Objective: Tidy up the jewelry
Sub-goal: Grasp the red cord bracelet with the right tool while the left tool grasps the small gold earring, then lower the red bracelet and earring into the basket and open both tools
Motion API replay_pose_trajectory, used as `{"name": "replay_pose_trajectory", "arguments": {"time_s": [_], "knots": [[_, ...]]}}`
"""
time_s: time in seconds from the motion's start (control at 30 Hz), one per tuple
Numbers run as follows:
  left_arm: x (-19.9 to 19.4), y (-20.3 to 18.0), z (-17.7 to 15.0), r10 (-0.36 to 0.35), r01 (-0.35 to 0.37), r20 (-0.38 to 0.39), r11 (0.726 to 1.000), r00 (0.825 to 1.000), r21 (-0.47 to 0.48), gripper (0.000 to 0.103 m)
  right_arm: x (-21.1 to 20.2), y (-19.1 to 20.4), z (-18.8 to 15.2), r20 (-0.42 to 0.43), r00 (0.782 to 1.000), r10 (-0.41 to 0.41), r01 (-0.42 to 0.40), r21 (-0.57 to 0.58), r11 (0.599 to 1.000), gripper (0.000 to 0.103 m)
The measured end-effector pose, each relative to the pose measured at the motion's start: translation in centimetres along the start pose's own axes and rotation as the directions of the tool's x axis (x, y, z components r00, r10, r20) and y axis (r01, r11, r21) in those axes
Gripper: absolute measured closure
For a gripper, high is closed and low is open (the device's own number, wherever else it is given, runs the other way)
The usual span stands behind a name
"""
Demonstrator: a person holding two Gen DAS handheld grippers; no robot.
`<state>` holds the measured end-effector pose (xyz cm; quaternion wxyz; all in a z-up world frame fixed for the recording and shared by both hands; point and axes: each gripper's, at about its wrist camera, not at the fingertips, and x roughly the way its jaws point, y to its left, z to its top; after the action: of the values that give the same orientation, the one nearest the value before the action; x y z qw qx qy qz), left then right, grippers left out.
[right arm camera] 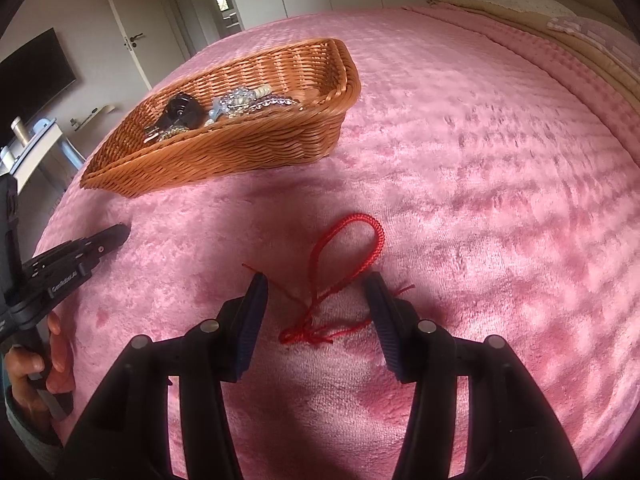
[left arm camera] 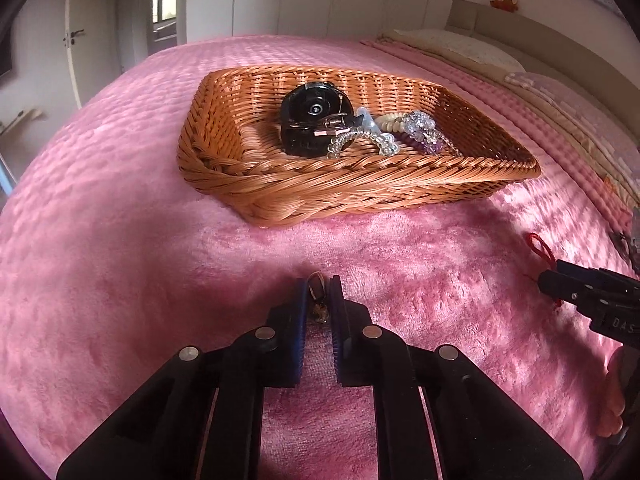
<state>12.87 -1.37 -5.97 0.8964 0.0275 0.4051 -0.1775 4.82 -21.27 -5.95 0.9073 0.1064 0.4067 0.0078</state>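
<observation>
A brown wicker basket (left arm camera: pixel 280 196) sits on the pink bedspread and holds a black round case (left arm camera: pixel 314 120) and several bead bracelets (left arm camera: pixel 416 130); it also shows in the right wrist view (right arm camera: pixel 248 144). My left gripper (left arm camera: pixel 320 286) is shut on a small gold ring with a charm (left arm camera: pixel 317 296), low over the bedspread in front of the basket. My right gripper (right arm camera: pixel 316 280) is open, its fingers on either side of a red braided cord bracelet (right arm camera: pixel 344 268) lying on the bedspread. That red cord also shows in the left wrist view (left arm camera: pixel 544 248).
The pink bedspread (right arm camera: pixel 480 160) covers the bed. Pillows (left arm camera: pixel 460 48) lie at the far right. Wardrobe doors and a door stand behind the bed. A dark screen (right arm camera: pixel 36 76) and a small table are at the left.
</observation>
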Motion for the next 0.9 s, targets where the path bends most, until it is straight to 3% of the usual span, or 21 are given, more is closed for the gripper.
{"name": "replay_pose_trajectory", "arguments": {"time_s": [0.03, 0.13, 0.2, 0.37, 0.6, 0.73, 0.9], "knots": [[-0.1, 0.0, 0.0, -0.003, 0.003, 0.003, 1.0, 1.0, 0.003, 0.094, 0.3, 0.3, 0.2, 0.002, 1.0, -0.019, 0.019, -0.005, 1.0, 0.055], [-0.5, -0.2, -0.1, -0.007, 0.006, 0.019, 1.0, 1.0, 0.013, 0.094, 0.6, 1.2, 0.3, 0.002, 0.999, -0.04, 0.04, -0.048, 0.998, 0.088], [-0.8, -0.5, -0.2, -0.006, 0.005, 0.032, 1.0, 0.999, 0.023, 0.094, 0.3, 1.9, -0.1, 0.013, 0.999, -0.029, 0.03, -0.092, 0.995, 0.098], [-1.8, -1.0, -0.4, 0.001, -0.004, 0.069, 0.999, 0.998, 0.042, 0.094, -1.5, 4.2, -1.1, 0.065, 0.997, 0.033, -0.019, -0.205, 0.979, 0.1], [-5.0, -1.8, -0.7, -0.019, 0.012, 0.134, 0.999, 0.991, 0.053, 0.094, -5.0, 6.6, -1.5, 0.08, 0.984, 0.159, -0.136, -0.239, 0.961, 0.1], [-7.9, -2.1, 0.0, -0.046, 0.037, 0.194, 0.998, 0.98, 0.047, 0.094, -7.6, 7.7, -0.1, 0.114, 0.97, 0.213, -0.18, -0.251, 0.951, 0.1], [-11.7, -2.7, 3.5, -0.037, 0.026, 0.283, 0.999, 0.958, 0.04, 0.094, -10.1, 8.5, 3.8, 0.176, 0.953, 0.247, -0.193, -0.275, 0.942, 0.1]]}}
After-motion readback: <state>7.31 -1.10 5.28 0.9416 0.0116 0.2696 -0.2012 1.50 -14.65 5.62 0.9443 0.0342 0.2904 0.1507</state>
